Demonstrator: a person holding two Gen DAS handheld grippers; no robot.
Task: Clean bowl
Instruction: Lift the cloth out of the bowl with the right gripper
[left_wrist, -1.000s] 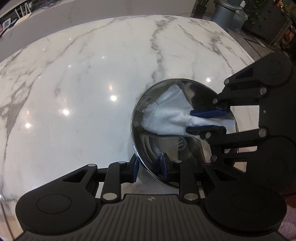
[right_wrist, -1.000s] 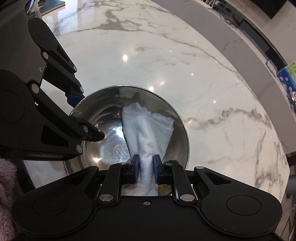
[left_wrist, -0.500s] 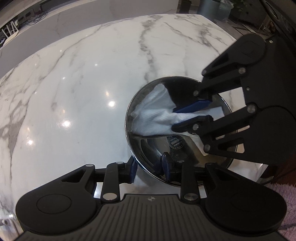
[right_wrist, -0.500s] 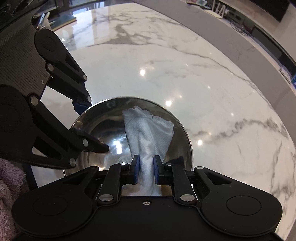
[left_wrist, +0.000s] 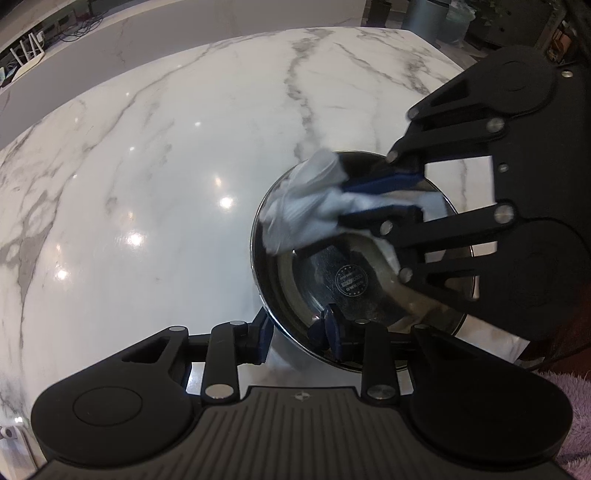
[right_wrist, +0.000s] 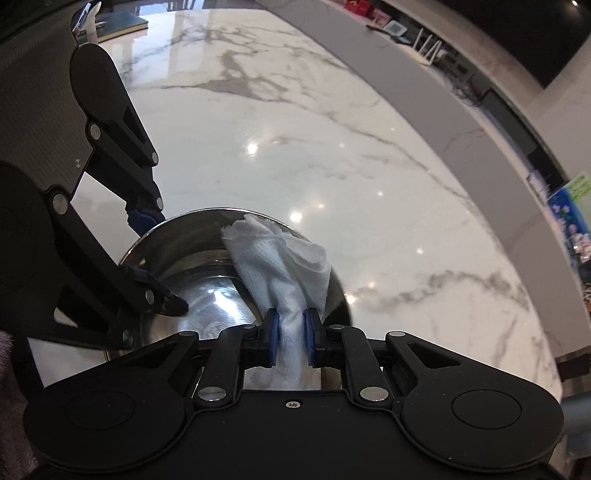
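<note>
Since a second ago your cloth (right_wrist: 284, 266) has bunched up and climbed from the bowl's (left_wrist: 354, 284) floor to its far rim. Your right claw (right_wrist: 290, 339) stays pinched tight on the cloth, inside the bowl. Your left claw (left_wrist: 297, 334) straddles the near rim on the marble desk (left_wrist: 147, 184), gripping it

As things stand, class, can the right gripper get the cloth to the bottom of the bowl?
Probably yes. The right gripper grips the cloth just above the bowl; the left gripper holds only the rim.
</note>
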